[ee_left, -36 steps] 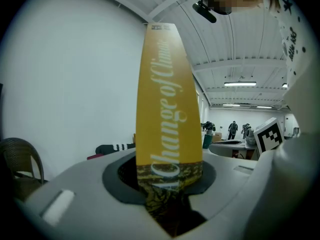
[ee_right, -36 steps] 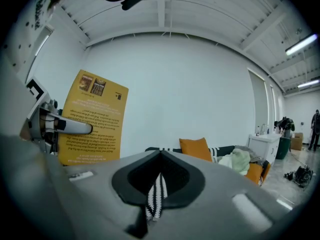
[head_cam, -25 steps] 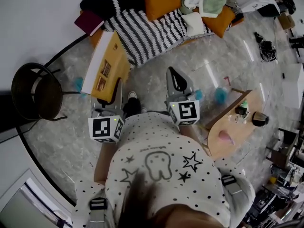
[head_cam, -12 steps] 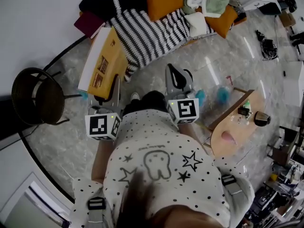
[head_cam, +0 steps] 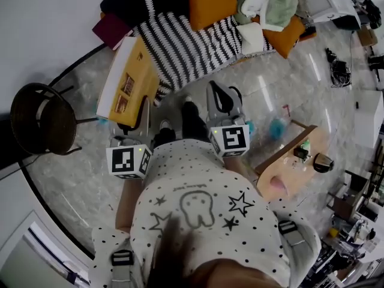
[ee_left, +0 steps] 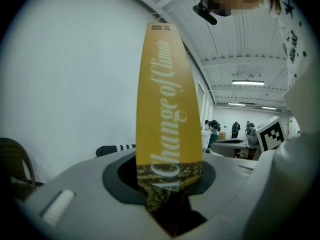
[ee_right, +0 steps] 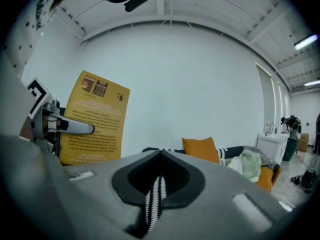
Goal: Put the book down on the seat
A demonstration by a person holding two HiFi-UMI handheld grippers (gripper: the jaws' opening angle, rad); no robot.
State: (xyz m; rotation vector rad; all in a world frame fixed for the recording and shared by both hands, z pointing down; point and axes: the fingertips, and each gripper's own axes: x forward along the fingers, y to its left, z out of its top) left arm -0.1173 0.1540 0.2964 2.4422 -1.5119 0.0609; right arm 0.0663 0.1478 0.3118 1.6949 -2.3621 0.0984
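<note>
The left gripper point(ee_left: 170, 186) is pinching the lower spine of the 1 yellow book point(ee_left: 167, 99), which is standing upright over the floor near the striped seat point(head_cam: 192, 44), while the right gripper point(ee_right: 159, 158), jaws pressed together, is holding nothing, and only the left gripper view is showing the spine's lettering.

One book point(head_cam: 129, 83), two grippers point(head_cam: 144, 108) point(head_cam: 221, 98), one chair point(head_cam: 42, 122), two orange cushions point(head_cam: 207, 2) point(head_cam: 288, 32).
</note>
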